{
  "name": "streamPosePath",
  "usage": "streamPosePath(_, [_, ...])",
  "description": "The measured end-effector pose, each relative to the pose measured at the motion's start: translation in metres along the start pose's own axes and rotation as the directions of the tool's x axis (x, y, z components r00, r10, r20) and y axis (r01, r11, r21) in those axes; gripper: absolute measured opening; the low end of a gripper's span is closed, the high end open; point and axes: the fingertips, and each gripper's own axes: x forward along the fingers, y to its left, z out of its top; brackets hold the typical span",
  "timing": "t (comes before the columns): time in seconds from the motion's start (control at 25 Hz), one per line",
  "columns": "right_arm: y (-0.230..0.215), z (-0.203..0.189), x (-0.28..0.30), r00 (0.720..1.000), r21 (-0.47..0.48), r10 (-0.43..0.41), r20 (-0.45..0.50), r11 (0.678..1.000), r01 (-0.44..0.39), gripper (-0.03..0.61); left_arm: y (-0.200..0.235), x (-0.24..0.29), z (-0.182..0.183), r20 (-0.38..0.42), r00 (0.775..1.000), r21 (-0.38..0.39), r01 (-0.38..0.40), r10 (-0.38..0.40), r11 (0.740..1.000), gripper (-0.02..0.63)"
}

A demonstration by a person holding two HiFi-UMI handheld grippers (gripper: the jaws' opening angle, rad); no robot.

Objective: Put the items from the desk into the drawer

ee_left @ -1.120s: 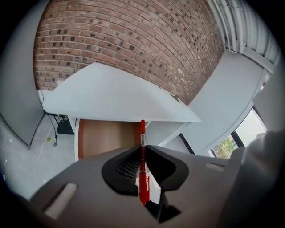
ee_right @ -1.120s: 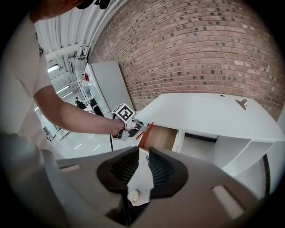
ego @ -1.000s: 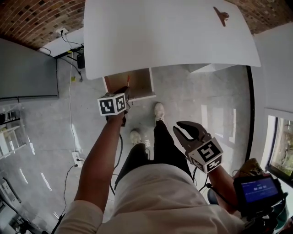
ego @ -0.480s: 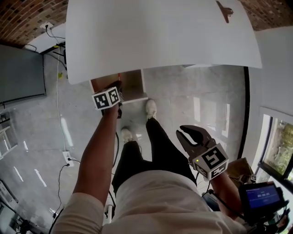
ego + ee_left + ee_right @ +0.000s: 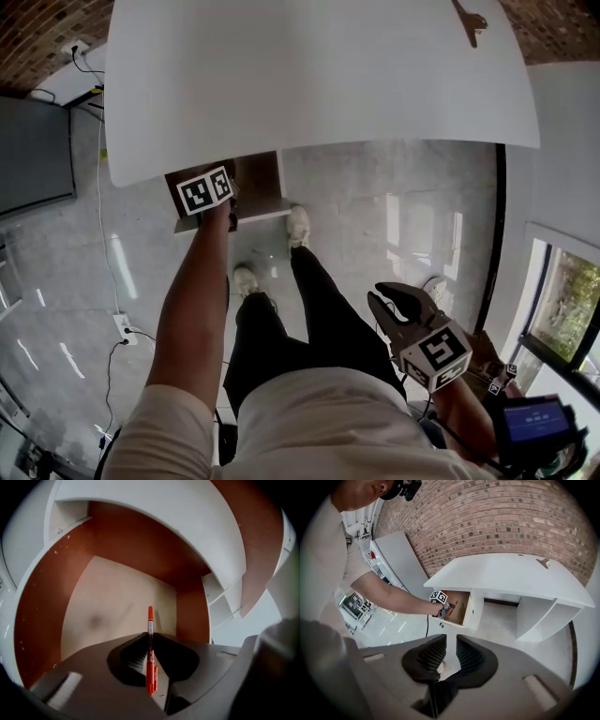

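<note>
A white desk (image 5: 319, 75) fills the top of the head view, and an open drawer (image 5: 258, 183) sticks out beneath its left end. My left gripper (image 5: 150, 637) is shut on a red pen (image 5: 150, 672) that points forward over the drawer's beige bottom (image 5: 112, 606). In the head view the left gripper's marker cube (image 5: 206, 190) hangs over the drawer. My right gripper (image 5: 392, 298) is low beside the person's hip, open by a narrow gap with nothing in it. A small metal clip (image 5: 472, 19) lies on the desk's far right corner.
The drawer has brown side walls (image 5: 42, 597). The person's legs and white shoes (image 5: 298, 225) stand on the grey floor in front of the desk. A dark panel (image 5: 33, 155) is at the left, with cables and a power strip (image 5: 122, 323) below it. A window (image 5: 562, 309) is at the right.
My left gripper has carried the red pen forward, further over the open drawer. The right gripper has sunk lower and back toward the body, its jaws unchanged.
</note>
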Motion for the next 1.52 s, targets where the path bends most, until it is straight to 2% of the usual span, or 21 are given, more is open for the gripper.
streamPosePath(0.12, [0.001, -0.012, -0.001, 0.998, 0.006, -0.005, -0.058, 1.0, 0.005, 0.054, 0.011, 0.009, -0.001, -0.02, 1.0, -0.015, -0.013, 0.013, 1.0, 0.051])
streamPosePath(0.24, [-0.004, -0.013, -0.001, 0.999, 0.016, -0.019, -0.037, 1.0, 0.019, 0.054, 0.018, 0.016, -0.003, -0.061, 0.998, -0.02, -0.037, 0.036, 0.999, 0.052])
streamPosePath(0.36, [-0.006, -0.01, -0.002, 1.0, 0.018, -0.021, -0.02, 1.0, 0.021, 0.054, 0.018, 0.017, -0.008, -0.088, 0.996, -0.03, -0.036, 0.034, 0.999, 0.104])
streamPosePath(0.56, [-0.007, -0.004, 0.002, 1.0, 0.009, -0.015, 0.012, 1.0, 0.015, 0.054, 0.012, 0.008, -0.007, -0.078, 0.997, -0.017, -0.031, 0.029, 0.999, 0.104])
streamPosePath(0.76, [0.003, 0.006, 0.004, 0.999, -0.009, 0.022, 0.031, 1.0, -0.022, 0.054, -0.007, -0.024, -0.006, -0.067, 0.998, -0.008, -0.007, 0.007, 1.0, 0.103])
streamPosePath(0.96, [0.029, 0.042, -0.001, 0.992, -0.061, 0.054, 0.114, 0.997, -0.048, 0.052, -0.03, -0.084, -0.002, -0.049, 0.998, 0.03, 0.037, -0.036, 0.999, 0.1])
streamPosePath(1.16, [0.058, 0.061, -0.009, 0.988, -0.12, 0.077, 0.138, 0.991, -0.06, 0.054, -0.061, -0.16, 0.007, -0.004, 0.994, 0.094, 0.106, -0.106, 0.99, 0.092])
streamPosePath(1.32, [0.084, 0.073, -0.017, 0.98, -0.166, 0.091, 0.175, 0.984, -0.062, 0.038, -0.083, -0.229, 0.018, 0.055, 0.98, 0.117, 0.182, -0.189, 0.976, 0.075])
streamPosePath(1.52, [0.11, 0.079, -0.031, 0.972, -0.222, 0.081, 0.221, 0.975, -0.031, 0.015, -0.114, -0.316, 0.017, 0.103, 0.958, 0.198, 0.245, -0.269, 0.949, 0.021])
